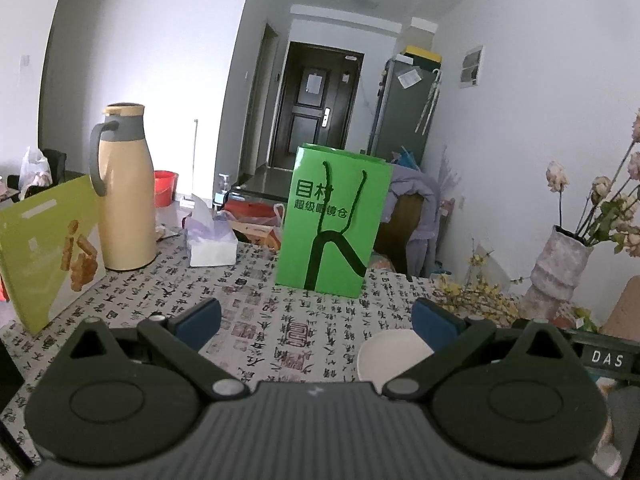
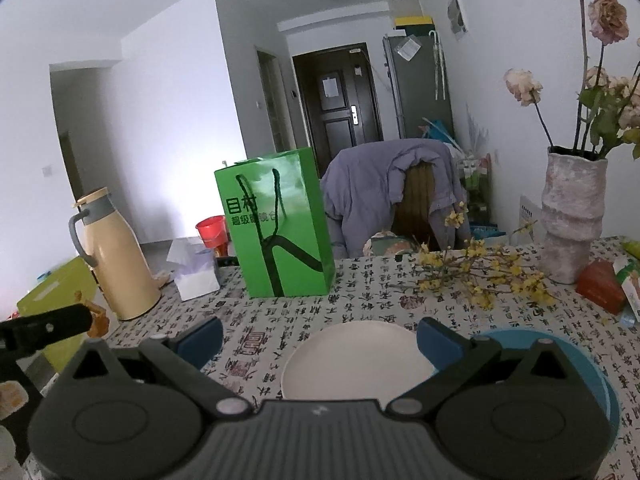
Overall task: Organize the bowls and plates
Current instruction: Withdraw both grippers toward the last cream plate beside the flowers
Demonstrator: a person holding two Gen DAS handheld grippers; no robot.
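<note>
- The right claw (image 2: 320,338) is spread wide and grasps nothing; its 2 blue pads hang above the white plate (image 2: 356,360) at the lower centre of the right wrist view. Judged from here, a straight drop would press the pads onto the flat face of the plate instead of onto its rim, and the plate would skid across the patterned tabletop (image 2: 360,304).
- Just right of that plate, in the lower right of the same view, sits a blue bowl (image 2: 592,364), mostly hidden behind the claw body. I cannot tell whether plate and bowl touch. If they do, nudging one could shove the other, and the glazed surfaces look slippery.
- The left claw (image 1: 316,320) is likewise released and empty, over bare tabletop at the lower centre of the left wrist view, with the white plate (image 1: 384,354) showing under its right finger. Both claws aim at the same plate, so they could knock together if they close in at once.
- Further out, the yellow flower sprigs (image 2: 480,276) lie loose on the tabletop to the right of centre; a plate swept that way could drag them.
- The green paper bag (image 2: 280,224) stands upright at centre and looks light; a lifted plate swung forward could tip it.
- The vase (image 2: 572,216) at the right edge and the cream thermos jug (image 2: 116,256) at the left are tall, so a wide sideways swing could topple either.
</note>
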